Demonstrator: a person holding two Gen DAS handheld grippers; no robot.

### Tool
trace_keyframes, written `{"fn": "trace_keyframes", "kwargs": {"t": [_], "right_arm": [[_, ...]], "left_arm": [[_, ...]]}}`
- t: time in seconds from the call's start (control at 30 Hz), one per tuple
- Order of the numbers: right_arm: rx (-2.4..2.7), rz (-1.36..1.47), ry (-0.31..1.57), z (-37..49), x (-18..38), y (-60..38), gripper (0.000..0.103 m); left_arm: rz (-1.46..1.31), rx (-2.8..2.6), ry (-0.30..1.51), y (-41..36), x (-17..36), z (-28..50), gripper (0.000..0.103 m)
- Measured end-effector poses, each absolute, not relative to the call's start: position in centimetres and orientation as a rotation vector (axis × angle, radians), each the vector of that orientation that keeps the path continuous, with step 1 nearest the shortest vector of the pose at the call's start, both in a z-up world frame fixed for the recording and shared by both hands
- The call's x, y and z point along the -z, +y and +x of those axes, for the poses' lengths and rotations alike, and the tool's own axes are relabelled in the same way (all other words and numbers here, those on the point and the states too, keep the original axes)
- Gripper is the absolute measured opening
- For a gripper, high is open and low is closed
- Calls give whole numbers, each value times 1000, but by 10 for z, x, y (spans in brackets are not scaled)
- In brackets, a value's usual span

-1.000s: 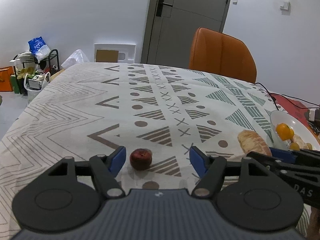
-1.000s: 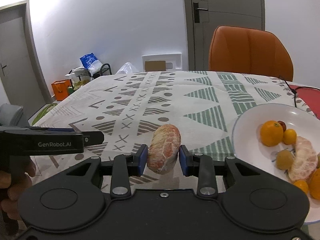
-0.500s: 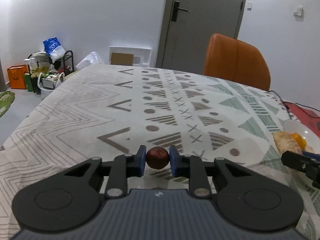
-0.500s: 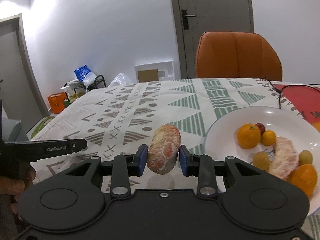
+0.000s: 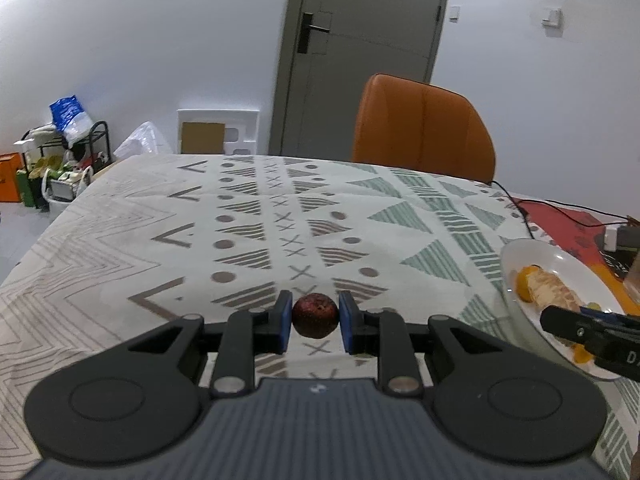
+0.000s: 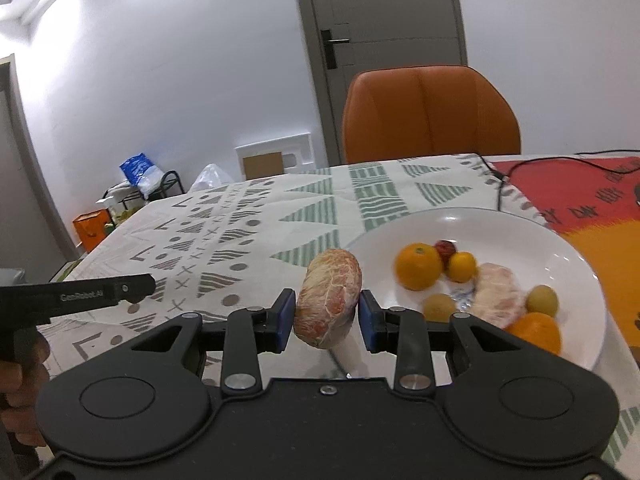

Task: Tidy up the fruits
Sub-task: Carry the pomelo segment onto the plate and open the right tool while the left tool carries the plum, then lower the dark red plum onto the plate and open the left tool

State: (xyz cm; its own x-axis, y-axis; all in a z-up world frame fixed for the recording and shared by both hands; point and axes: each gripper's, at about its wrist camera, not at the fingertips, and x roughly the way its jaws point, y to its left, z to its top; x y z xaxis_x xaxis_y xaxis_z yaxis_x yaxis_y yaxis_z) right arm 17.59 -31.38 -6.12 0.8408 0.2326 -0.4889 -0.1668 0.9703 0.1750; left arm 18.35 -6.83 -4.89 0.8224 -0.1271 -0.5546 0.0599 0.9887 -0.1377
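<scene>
My left gripper (image 5: 314,322) is shut on a small dark red round fruit (image 5: 314,315) and holds it above the patterned tablecloth (image 5: 248,216). My right gripper (image 6: 327,316) is shut on a peeled pinkish citrus piece (image 6: 329,298), held just left of the white plate (image 6: 500,222). The plate holds an orange (image 6: 418,266), a small orange fruit (image 6: 462,266), a red fruit (image 6: 445,247), yellow-green fruits, another peeled citrus piece (image 6: 498,294) and more orange fruit. The plate also shows in the left wrist view (image 5: 532,250) at the right, partly behind my right gripper.
An orange chair (image 5: 424,136) stands at the table's far side, before a grey door (image 5: 360,40). A black cable (image 5: 532,208) and a red mat (image 6: 580,188) lie right of the plate. A cluttered rack (image 5: 52,168) stands on the floor, left.
My left gripper closed on the dark red fruit and lifted it off the cloth. My right gripper carried the peeled citrus piece rightward, closer to the plate.
</scene>
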Motion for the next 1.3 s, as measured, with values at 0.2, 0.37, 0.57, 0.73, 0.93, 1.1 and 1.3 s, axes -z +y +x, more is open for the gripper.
{"fn": "trace_keyframes", "kwargs": {"t": [0.2, 0.37, 0.57, 0.73, 0.93, 1.1, 1.3], "right_arm": [[-181, 136, 542, 171, 66, -328, 32], [-166, 161, 555, 166, 71, -341, 33], [-167, 178, 541, 158, 69, -357, 41], [-150, 208, 534, 155, 69, -374, 41], [-134, 234, 522, 151, 71, -389, 41], [-131, 240, 509, 146, 70, -399, 41], [-124, 250, 489, 141, 67, -410, 41]], "left_arm": [[-98, 149, 593, -86, 46, 182, 23], [-80, 180, 585, -104, 41, 181, 23], [-61, 219, 580, -127, 37, 180, 23], [-44, 249, 578, -145, 35, 182, 23], [-24, 288, 571, -166, 32, 185, 23], [-13, 317, 571, -183, 31, 188, 23], [1, 341, 572, -201, 31, 192, 23]]}}
